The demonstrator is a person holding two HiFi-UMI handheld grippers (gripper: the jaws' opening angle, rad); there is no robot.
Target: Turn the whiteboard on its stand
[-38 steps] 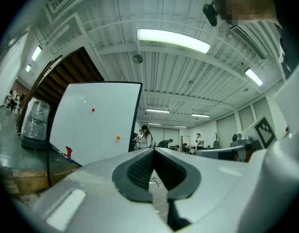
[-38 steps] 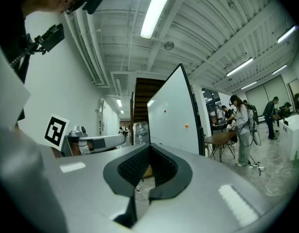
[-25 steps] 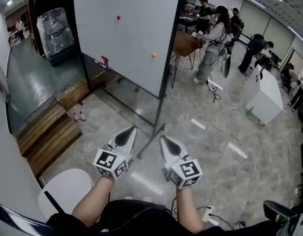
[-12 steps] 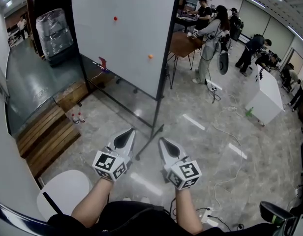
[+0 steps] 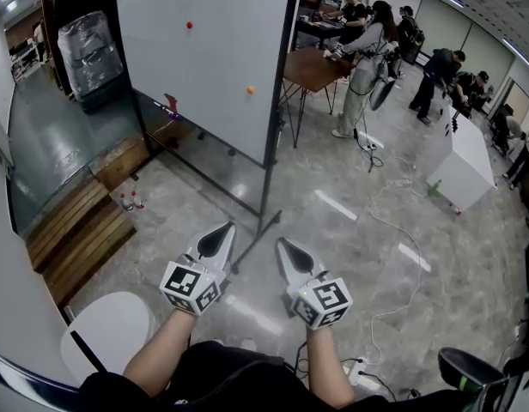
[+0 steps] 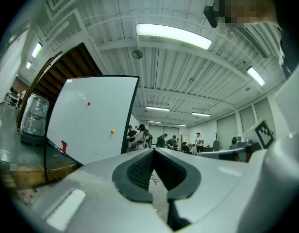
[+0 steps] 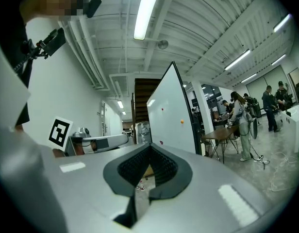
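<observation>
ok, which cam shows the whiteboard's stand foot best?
Head view: the stand foot lies in plain sight on the floor. Both gripper views show only the board panel; the foot is hidden there.

My right tool fills the lower half of the frame. Its two grey jaws meet at the tip, and the dark ribbed pads bow apart behind it with nothing gripped between them. Just above the tip, at centre frame, stands the tall white whiteboard in a black frame, seen at a slant. A small orange dot and a small red dot sit on its face. At left my other tool lies level, with its black-and-white marker square further left. At right are a brown wooden bench on thin black legs and several people standing beside it. A long ceiling light runs across the top.
</observation>
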